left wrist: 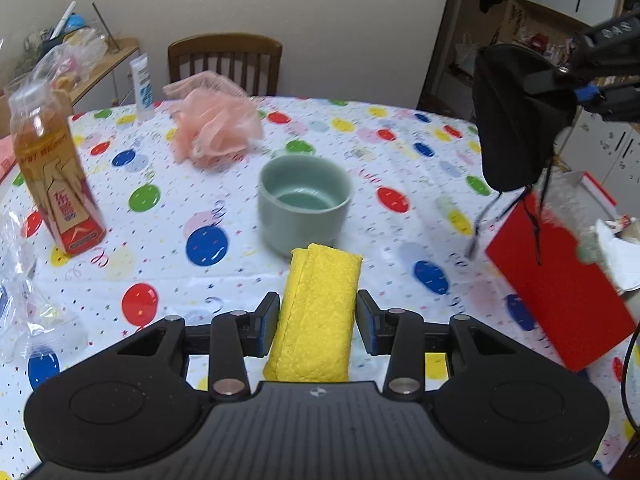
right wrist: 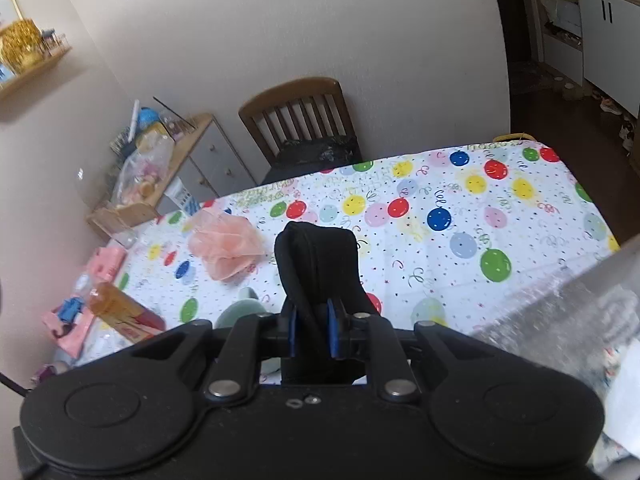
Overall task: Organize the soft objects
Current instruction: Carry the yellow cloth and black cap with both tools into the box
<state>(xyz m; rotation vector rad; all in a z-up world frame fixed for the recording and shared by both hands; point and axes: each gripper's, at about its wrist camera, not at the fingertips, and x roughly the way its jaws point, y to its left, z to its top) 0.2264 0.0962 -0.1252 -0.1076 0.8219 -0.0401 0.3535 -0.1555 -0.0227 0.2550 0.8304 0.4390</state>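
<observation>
My left gripper [left wrist: 317, 320] is shut on a folded yellow cloth [left wrist: 320, 300], held above the balloon-print tablecloth [left wrist: 240, 280]. At the upper right of the left wrist view, my right gripper [left wrist: 560, 86] holds a black fabric piece [left wrist: 516, 120] in the air, with cords dangling below it. In the right wrist view that black fabric piece [right wrist: 316, 260] stands up between the blue pads of the right gripper [right wrist: 314, 332], which is shut on it. A pink mesh bath pouf [left wrist: 212, 128] [right wrist: 226, 250] lies on the table's far side.
A pale green cup [left wrist: 304, 204] stands just beyond the yellow cloth. A tea bottle [left wrist: 52, 168] and a crinkled plastic bag [left wrist: 16, 280] are at the left. A white tube [left wrist: 143, 88] stands far left, a red box [left wrist: 560, 292] lies at the right, and a wooden chair [right wrist: 300, 120] stands behind the table.
</observation>
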